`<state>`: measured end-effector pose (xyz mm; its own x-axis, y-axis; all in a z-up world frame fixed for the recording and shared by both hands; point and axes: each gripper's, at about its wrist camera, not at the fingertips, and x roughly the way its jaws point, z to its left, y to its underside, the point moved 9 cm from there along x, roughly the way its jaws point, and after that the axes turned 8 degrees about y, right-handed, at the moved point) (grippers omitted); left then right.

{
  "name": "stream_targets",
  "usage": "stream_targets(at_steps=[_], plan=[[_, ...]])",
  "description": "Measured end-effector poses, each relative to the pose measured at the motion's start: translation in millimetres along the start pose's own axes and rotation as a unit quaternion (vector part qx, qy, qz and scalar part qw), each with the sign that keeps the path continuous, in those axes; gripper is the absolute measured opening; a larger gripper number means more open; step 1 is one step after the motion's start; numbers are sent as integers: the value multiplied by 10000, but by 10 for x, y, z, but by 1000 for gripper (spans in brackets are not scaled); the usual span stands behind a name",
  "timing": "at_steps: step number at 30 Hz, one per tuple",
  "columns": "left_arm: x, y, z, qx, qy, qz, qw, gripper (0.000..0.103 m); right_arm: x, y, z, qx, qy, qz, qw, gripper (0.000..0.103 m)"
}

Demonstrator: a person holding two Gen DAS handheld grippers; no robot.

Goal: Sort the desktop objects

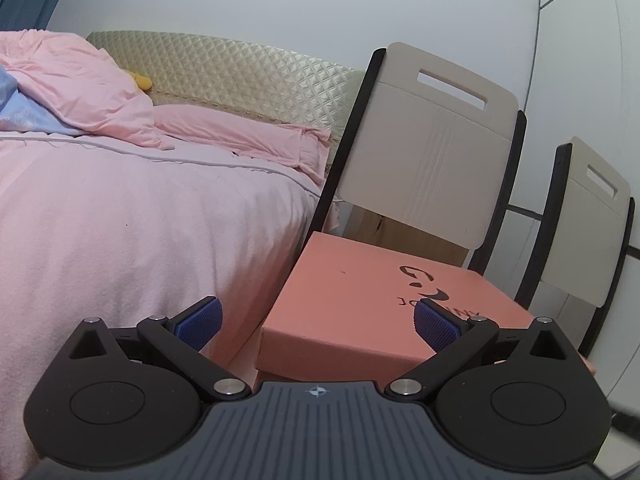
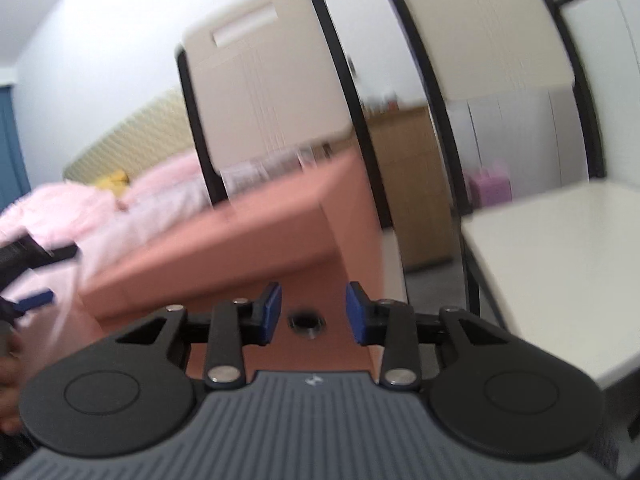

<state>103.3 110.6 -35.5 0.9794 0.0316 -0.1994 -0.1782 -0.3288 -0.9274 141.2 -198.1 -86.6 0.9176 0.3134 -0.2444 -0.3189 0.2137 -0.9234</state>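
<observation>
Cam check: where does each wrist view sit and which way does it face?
Left wrist: behind the left gripper, fingers wide apart, facing the pink box on a chair beside the bed.
Right wrist: behind the right gripper, close to the box's side with a round hole; a hand shows at left.
Shared: box, chair, bed.

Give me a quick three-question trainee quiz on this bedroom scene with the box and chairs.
1. True or false: the left tongs are clamped on the salmon box.
2. The salmon box rests: A) on the bed; B) on a chair seat beside the bed; C) inside a drawer.
3. Fill in: the bedding beside the box is mostly ____.

Key: 1 false, the tongs stand wide open and empty. 2 B. 3 pink.
</observation>
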Motion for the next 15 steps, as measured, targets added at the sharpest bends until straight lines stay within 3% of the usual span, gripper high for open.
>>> stream_targets(at_steps=[2, 5, 6, 9, 15], plan=[[38, 4, -31, 126, -2, 9, 9999, 103, -75, -202, 2, -108, -107, -235, 9996, 38], [81, -27, -67, 247, 20, -34, 9997, 103, 3, -475, -2, -441, -137, -382, 9982, 58], [105, -24, -55, 217, 23, -14, 9998, 103, 72, -545, -12, -544, -123, -373, 9977, 59], [179, -13, -14, 119, 28, 37, 9999, 103, 391, -627, -94, -615, -148, -28, 9980, 68], [341, 36, -64, 293, 69, 221, 9993, 103, 792, -513, -179, -289, -328, 413, 9982, 71]])
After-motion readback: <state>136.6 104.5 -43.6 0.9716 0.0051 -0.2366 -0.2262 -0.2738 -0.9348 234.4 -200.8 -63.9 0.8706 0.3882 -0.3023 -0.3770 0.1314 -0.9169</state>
